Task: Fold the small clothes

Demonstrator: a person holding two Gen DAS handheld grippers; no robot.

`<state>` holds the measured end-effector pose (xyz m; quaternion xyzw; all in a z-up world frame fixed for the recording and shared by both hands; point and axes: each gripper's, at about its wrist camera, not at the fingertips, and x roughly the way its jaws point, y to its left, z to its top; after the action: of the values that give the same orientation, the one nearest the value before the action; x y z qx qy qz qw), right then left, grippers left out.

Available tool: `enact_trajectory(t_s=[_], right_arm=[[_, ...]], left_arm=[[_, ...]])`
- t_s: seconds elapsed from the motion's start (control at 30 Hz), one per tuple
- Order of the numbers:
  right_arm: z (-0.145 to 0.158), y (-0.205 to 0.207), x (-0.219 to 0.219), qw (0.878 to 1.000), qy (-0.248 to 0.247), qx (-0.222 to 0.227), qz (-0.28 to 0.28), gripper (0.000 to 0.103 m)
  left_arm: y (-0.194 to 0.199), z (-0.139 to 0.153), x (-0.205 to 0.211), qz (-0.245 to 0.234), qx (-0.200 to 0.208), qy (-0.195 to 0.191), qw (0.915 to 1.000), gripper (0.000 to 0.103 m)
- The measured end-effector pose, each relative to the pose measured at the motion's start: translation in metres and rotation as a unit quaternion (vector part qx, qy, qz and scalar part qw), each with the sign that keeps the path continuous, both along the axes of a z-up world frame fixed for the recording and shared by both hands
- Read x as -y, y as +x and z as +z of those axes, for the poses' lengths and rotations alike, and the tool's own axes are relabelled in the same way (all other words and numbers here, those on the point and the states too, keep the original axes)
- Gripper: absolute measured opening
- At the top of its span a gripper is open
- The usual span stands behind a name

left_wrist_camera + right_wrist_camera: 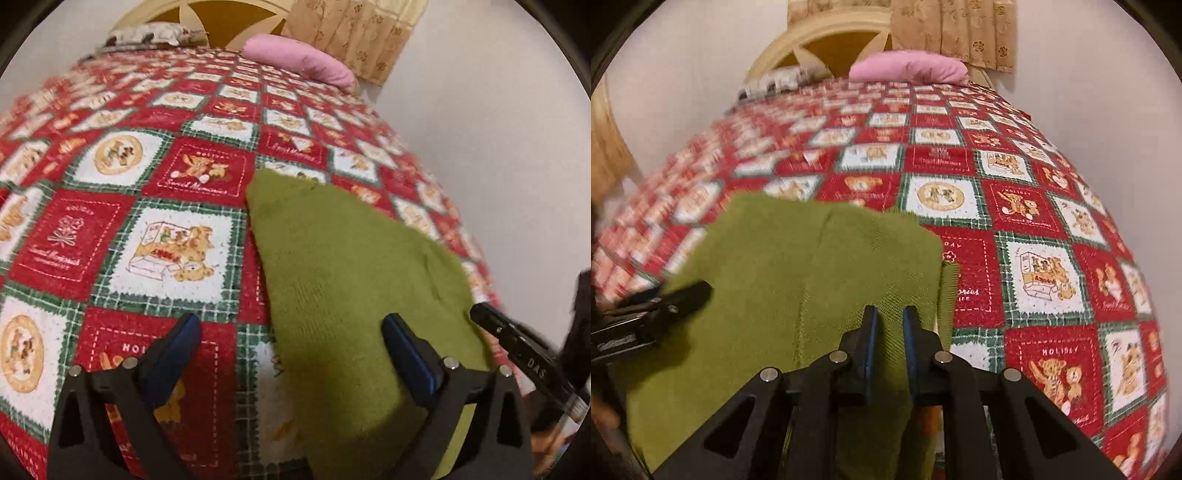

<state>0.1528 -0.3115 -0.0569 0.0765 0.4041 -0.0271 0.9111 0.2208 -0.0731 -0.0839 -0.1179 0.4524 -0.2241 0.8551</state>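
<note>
A green knit garment [343, 266] lies on the red and white patchwork bedspread [147, 206]. My left gripper [291, 332] hangs wide open above the garment's left edge. Its right finger is over the green cloth and its left finger over the bedspread, with nothing gripped. In the right wrist view the garment [798, 258] has a fold of cloth running up between the blue pads of my right gripper [890, 325], which is shut on it near the garment's right edge. The left gripper [679, 295] shows over the garment's left side. The right gripper [491, 321] shows at the garment's right edge.
A pink pillow [908, 68] and a patterned pillow [775, 83] lie at the far end by a cream headboard [820, 40]. A beige curtain [960, 29] hangs behind. White wall [480, 110] borders the bed's right edge in the left wrist view.
</note>
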Motion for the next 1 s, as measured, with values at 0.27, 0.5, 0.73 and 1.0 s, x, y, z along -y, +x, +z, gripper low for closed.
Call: enact_trajectory(t_s=[0.27, 0.5, 0.73, 1.0], right_arm=[[-0.015, 0.006, 0.038, 0.994, 0.110, -0.023, -0.010, 0.053], [-0.035, 0.038, 0.030, 0.991, 0.120, -0.046, 0.030, 0.068], [-0.037, 0.036, 0.028, 0.993, 0.108, -0.026, 0.040, 0.071], [-0.035, 0.047, 0.014, 0.996, 0.064, -0.025, 0.060, 0.061]], left_arm=[[0.012, -0.008, 0.005, -0.005, -0.019, -0.029, 0.9994, 0.101], [0.011, -0.012, 0.024, -0.027, 0.019, 0.015, 0.9993, 0.103], [0.011, -0.012, 0.021, -0.027, 0.027, 0.003, 0.9993, 0.102], [0.011, -0.009, 0.035, -0.057, 0.033, -0.013, 0.9978, 0.066]])
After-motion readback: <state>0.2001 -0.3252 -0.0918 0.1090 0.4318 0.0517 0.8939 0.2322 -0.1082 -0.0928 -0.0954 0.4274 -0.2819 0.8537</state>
